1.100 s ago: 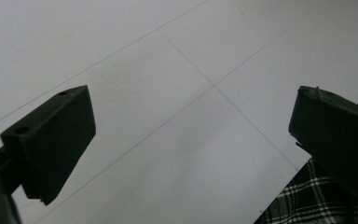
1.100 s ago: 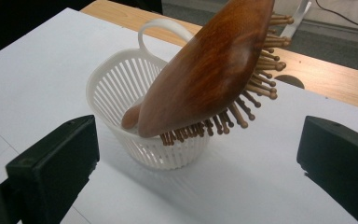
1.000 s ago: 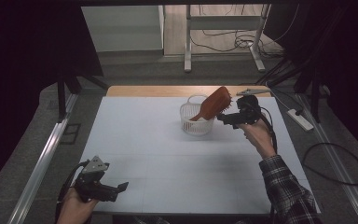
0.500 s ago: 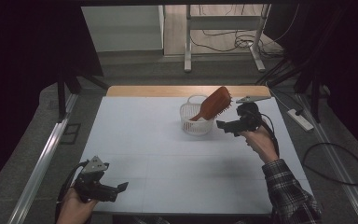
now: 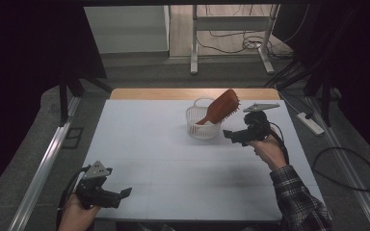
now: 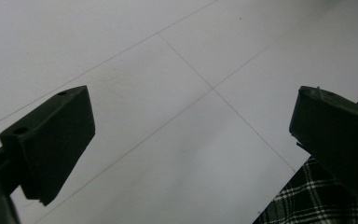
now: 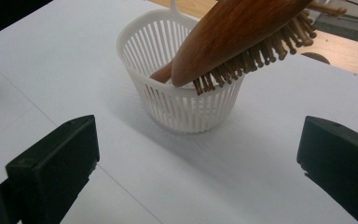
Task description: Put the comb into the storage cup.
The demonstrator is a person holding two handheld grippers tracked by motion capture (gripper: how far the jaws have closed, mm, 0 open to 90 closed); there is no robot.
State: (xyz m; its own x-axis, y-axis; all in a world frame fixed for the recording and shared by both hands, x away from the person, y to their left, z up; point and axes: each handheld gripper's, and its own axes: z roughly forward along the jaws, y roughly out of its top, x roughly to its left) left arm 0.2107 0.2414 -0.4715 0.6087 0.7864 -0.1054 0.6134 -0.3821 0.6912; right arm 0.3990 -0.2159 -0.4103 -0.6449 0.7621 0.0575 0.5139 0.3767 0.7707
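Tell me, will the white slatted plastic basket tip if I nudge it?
Probably. The white slatted plastic basket looks thin and light, and the wooden bristle hairbrush leans far over its rim, likely making it top-heavy. On the smooth white table it may also slide.

Hairbrush (image 5: 221, 107) handle-down in basket (image 5: 200, 129)

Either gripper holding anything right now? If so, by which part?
Nothing is held. The right gripper is open, apart from the hairbrush that stands handle-down in the basket. The left gripper is open over bare table.
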